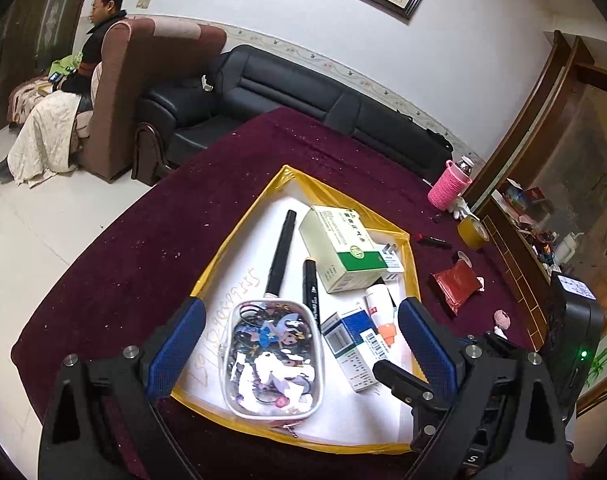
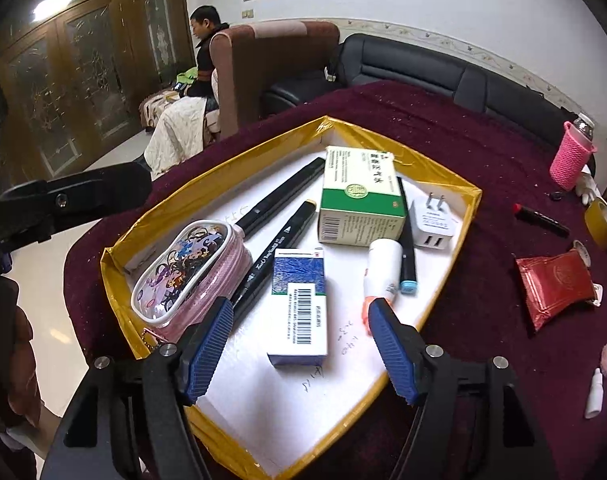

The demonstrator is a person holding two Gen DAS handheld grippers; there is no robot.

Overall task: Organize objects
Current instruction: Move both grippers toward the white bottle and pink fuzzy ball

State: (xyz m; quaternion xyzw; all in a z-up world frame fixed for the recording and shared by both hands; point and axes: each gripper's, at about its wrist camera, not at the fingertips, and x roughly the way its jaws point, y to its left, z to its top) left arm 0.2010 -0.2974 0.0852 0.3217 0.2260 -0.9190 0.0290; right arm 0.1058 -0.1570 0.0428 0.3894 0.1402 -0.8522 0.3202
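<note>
**Both claws hover over a filling tray**

Two claws hang spread and empty above a yellow-rimmed tray (image 2: 469, 200) on the maroon-draped surface (image 2: 483, 148). The left claw (image 1: 301, 344) stands wide around — not touching — a clear cartoon-print pouch (image 1: 273, 354) at the tray's 6 o'clock edge. The right claw (image 2: 303, 344) brackets a blue-and-white box (image 2: 299, 304), its pads clear of it. Markers, a green-and-white box (image 2: 361, 196) and a white charger (image 2: 431, 220) lie toward 12 o'clock. A red packet (image 2: 553, 284) and pink-sleeved bottle (image 2: 573, 152) sit outside — at 3 o'clock.
</note>
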